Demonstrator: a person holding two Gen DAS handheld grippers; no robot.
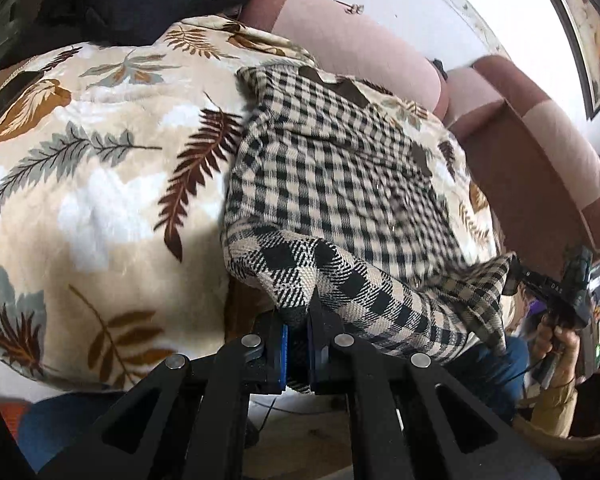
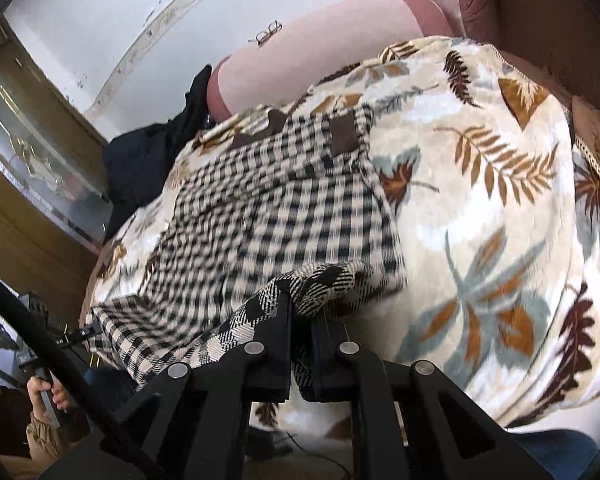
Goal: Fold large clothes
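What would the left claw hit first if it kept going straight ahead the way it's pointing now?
The left claw is already shut on the near edge of the checked garment, so pushing on would likely drive it into that cloth first, with the leaf-print blanket underneath. Depth is hard to judge here.

Both grippers (image 1: 296, 344) (image 2: 300, 356) are black, with round silver screws; the left's pads (image 1: 284, 356) are blue. The hands (image 1: 560, 344) (image 2: 46, 394) show bare skin and tan sleeves (image 1: 552, 412).

Leaf-print blanket (image 1: 100, 168) on pink sofa (image 1: 360, 40) w/ glasses (image 2: 269, 33), dark clothes (image 1: 140, 0).
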